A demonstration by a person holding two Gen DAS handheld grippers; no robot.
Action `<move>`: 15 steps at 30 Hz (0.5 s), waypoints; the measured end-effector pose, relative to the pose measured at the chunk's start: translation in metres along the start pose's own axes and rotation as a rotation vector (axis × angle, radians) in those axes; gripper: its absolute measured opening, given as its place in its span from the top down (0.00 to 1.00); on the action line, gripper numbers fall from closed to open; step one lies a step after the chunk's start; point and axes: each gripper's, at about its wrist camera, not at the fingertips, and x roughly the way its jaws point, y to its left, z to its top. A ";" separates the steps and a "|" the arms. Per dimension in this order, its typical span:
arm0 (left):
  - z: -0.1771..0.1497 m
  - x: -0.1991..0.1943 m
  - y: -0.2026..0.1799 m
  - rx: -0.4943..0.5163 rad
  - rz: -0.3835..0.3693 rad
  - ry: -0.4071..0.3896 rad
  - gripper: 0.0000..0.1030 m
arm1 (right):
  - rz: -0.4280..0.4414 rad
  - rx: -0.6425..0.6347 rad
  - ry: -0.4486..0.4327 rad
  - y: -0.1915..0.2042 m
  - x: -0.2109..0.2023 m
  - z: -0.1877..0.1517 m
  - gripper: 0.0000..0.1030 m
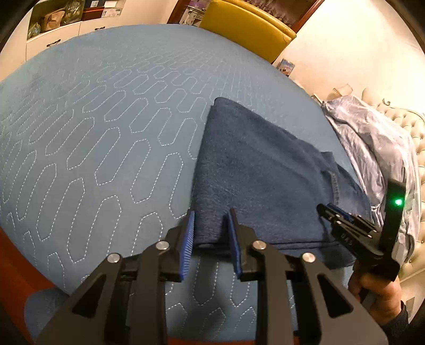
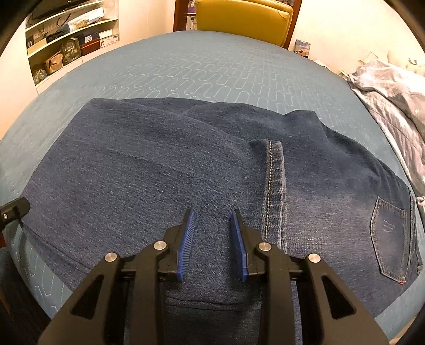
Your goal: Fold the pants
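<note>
The pants (image 2: 186, 164), dark blue denim and already folded over on themselves, lie flat on a bed (image 1: 93, 132) covered with a light blue quilted spread, toward its near edge and right-hand side. A hemmed leg end (image 2: 275, 185) with pale stitching lies across the top layer, and a back pocket (image 2: 389, 238) shows at the right end. Around the bed stand a yellow chair (image 2: 241, 18) at the far side, open shelves (image 2: 66, 39) packed with boxes and bags to the far left, and a crumpled pale patterned blanket (image 2: 393, 106) to the right, just beside the pants. To the left of the pants the spread is bare right across to its far edge; the near edge of the bed curves below both tools. The left hand-held gripper (image 1: 211, 225) points steeply down at the left folded edge of the pants, its blue pads apart with the fabric edge between them; whether the pads actually press the cloth is hard to tell from here (the view is steep). The right hand-held gripper (image 2: 212, 225) tilts down over the middle of the pants, its jaws parted and holding nothing. In the left wrist view a hand (image 1: 379, 294) grips the right tool's handle.
</note>
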 end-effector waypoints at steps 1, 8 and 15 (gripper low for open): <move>-0.001 0.002 0.002 -0.018 -0.016 0.012 0.67 | 0.000 -0.001 0.000 0.000 0.000 0.000 0.73; 0.001 -0.001 -0.002 -0.018 -0.010 0.024 0.81 | 0.006 -0.007 0.015 -0.002 0.000 0.003 0.72; 0.008 -0.022 -0.020 0.024 -0.023 -0.038 0.86 | 0.049 -0.054 0.053 0.004 -0.020 0.057 0.28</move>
